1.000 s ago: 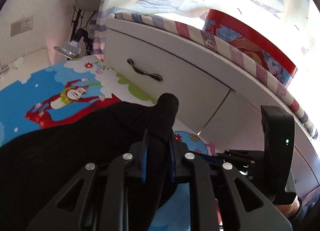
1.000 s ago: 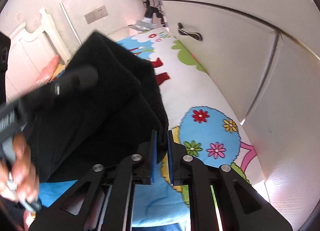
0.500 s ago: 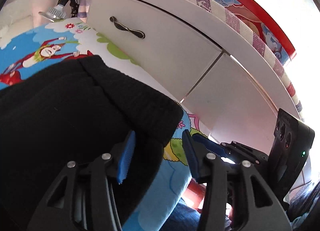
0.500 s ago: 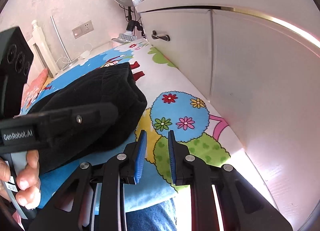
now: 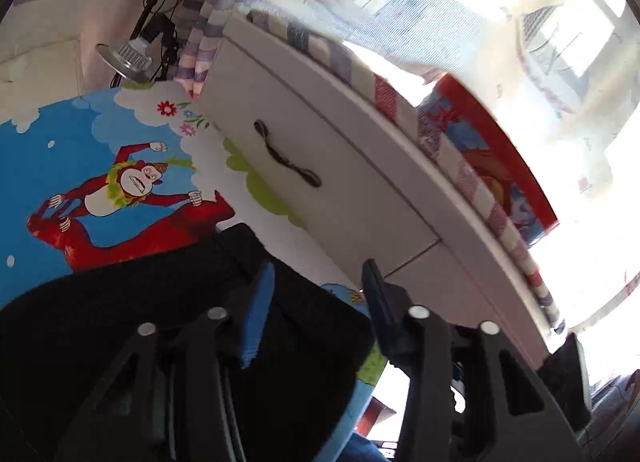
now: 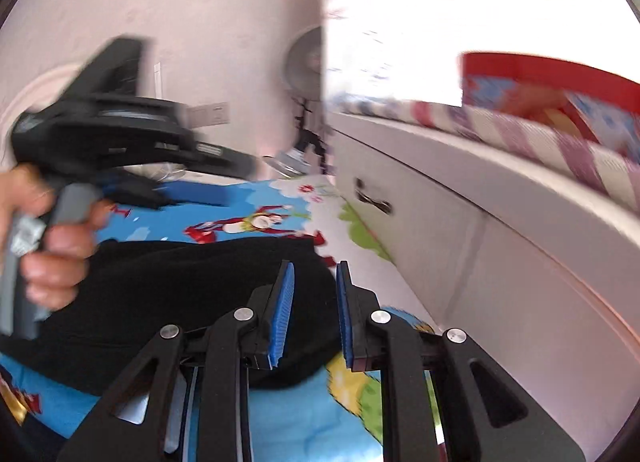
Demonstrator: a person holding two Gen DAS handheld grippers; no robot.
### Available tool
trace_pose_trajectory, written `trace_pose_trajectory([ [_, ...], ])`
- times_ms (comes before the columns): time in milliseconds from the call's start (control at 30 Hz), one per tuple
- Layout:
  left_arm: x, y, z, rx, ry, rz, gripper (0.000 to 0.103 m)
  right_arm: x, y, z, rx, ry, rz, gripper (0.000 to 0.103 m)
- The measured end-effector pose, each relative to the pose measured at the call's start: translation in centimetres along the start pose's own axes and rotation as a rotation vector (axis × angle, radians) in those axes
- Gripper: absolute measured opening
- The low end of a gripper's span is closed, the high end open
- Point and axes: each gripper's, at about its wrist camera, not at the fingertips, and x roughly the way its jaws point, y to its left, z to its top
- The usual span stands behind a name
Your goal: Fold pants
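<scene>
The black pants (image 5: 132, 326) lie bunched in a folded heap on the cartoon play mat (image 5: 72, 150), just beside the white drawer front (image 5: 320, 166) of the bed base that borders the mat. On the side away from the drawer front the mat shows a red monkey print (image 5: 128, 198) — the pants' far edge overlaps its lower part.

The left gripper (image 5: 316, 298) hangs over the end of the heap nearest the drawer front. Its jaws have just been closing, yet they stand apart, and the blue pads (image 5: 256, 322) press on nothing; the cloth lies below them, not clamped. In the right wrist view the left gripper appears blurred, held by a hand (image 6: 44, 246) above the pants.

The right gripper (image 6: 314, 314) sits above the same end of the pants, with a narrow gap showing between its blue pads (image 6: 282, 314) and no fabric caught there — effectively closed on nothing.

A dark curved handle (image 5: 286, 158) sits on the drawer front, and a red-rimmed printed box (image 6: 552, 90) rests on the striped bedding above it.
</scene>
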Motion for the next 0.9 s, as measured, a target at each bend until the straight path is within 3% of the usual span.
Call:
trace_pose_trajectory([
  [133,6.5,2.8,2.2,0.0,0.157,0.119,0.019,5.3,0.2,-2.0,-0.006,0.208,-0.017,0.015],
  [167,8.3,4.0,2.5,-0.023,0.192,0.174,0.015,6.0,0.1,-2.5,-0.013,0.229,-0.02,0.015],
  [233,10.3,5.8,2.2,-0.04,0.239,0.214,0.001,6.5,-0.2,-3.0,-0.019,0.235,-0.012,0.015],
  [267,11.2,6.8,1.8,-0.052,0.266,0.234,0.002,6.6,-0.4,-3.0,-0.015,0.242,-0.011,0.015],
  [400,10.7,7.8,1.9,-0.113,0.214,0.183,0.002,6.8,-0.2,-3.3,-0.031,0.246,-0.04,0.015],
  [467,9.3,7.2,2.0,-0.096,0.148,0.173,0.002,6.7,-0.3,-3.4,-0.039,0.242,-0.045,0.015],
  [533,7.8,6.4,1.9,-0.072,0.08,0.143,0.011,6.9,-0.7,-3.5,-0.04,0.241,-0.044,0.015],
  [600,8.6,6.2,1.5,-0.04,0.122,0.192,0.025,6.4,-0.3,-3.6,-0.042,0.243,-0.05,0.015],
  [667,10.3,6.0,1.0,-0.006,0.197,0.235,0.025,6.5,-0.1,-3.3,-0.049,0.244,-0.057,0.015],
  [733,10.4,5.2,0.8,0.079,0.185,0.257,0.027,6.5,0.3,-3.1,-0.057,0.245,-0.06,0.015],
  [833,8.0,4.3,1.3,0.063,0.1,0.246,0.037,6.5,0.4,-3.0,-0.065,0.251,-0.063,0.015],
  [900,4.9,3.0,1.2,0.068,0.008,0.254,0.037,6.5,0.6,-2.8,-0.077,0.252,-0.069,0.015],
])
